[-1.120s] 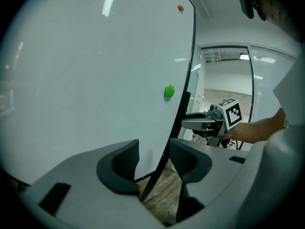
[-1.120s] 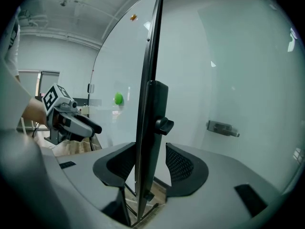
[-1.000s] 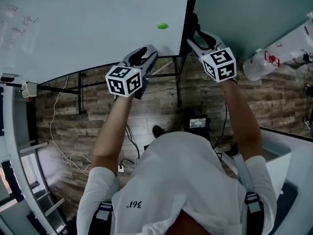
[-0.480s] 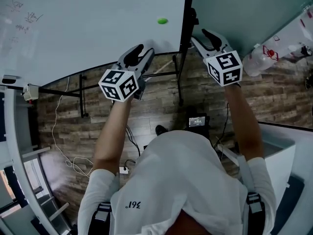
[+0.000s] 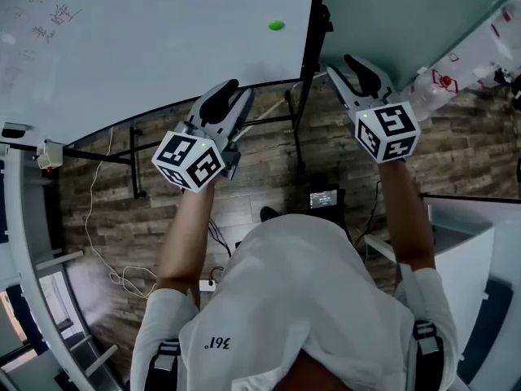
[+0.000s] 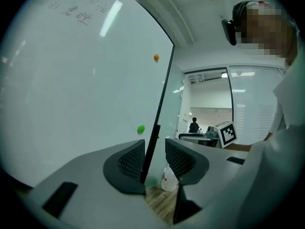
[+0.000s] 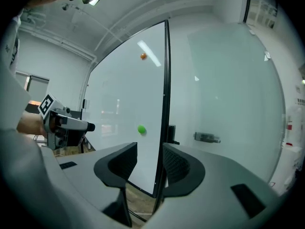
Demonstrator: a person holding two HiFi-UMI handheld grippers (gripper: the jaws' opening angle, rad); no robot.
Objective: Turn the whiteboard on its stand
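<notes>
Large white whiteboard (image 5: 163,39) with black frame stands upright on its black metal stand (image 5: 296,137). The left claw (image 5: 236,94) and right claw (image 5: 339,62) are apart, jaws just closing slightly, empty, near its lower corner.

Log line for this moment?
step: lining up on whiteboard edge | left tool: jaws just been closing, edge between, unclamped | right tool: jaws closing too, edge between, unclamped
</notes>
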